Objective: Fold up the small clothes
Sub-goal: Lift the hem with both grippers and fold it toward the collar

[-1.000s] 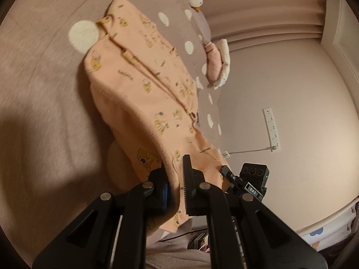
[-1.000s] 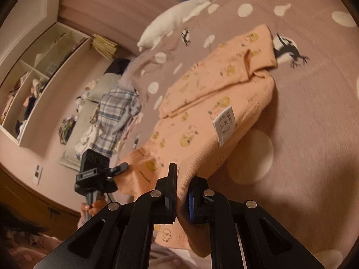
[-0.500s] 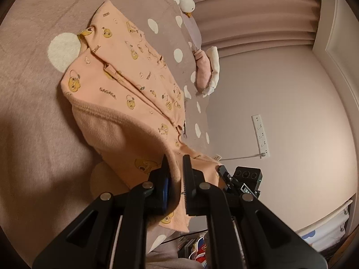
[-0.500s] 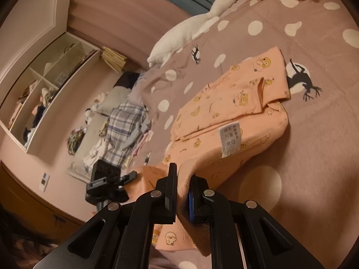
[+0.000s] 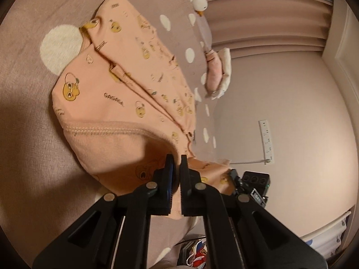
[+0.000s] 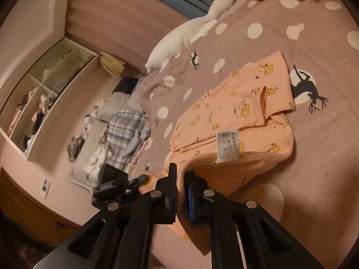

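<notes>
The peach garment (image 5: 125,103), printed with little yellow cartoon figures, lies on the bed (image 5: 27,116) just ahead of both your claws, and its near hem is lifted off the dotted cover and curling back over the rest of the cloth. Your left claw (image 5: 176,163) is clenched on that hem at one corner, with the fabric pinched between its pads and the fleecy inside face turned up just beyond its tips. Your right claw (image 6: 180,174) is clenched on the other near corner in the same way, and a white care label (image 6: 227,144) stands on the raised edge just past it. Beyond the lifted edge, a sleeve or side panel already lies folded inward across the body of the garment, so the narrowing folds look done; what you have in hand reads as the lengthwise fold, bottom toward top. That fold is only begun: the hem is raised and rolled over but not yet laid down on the far part, and the far end rests flat on the bed. Left to do, as I judge it, is to carry both corners forward evenly, set them down and let go. Further out from your right claw a white goose toy (image 6: 186,31) lies along the bed's far edge, and a heap of plaid and other clothes (image 6: 125,125) waits off to its left, so more pieces may follow.
</notes>
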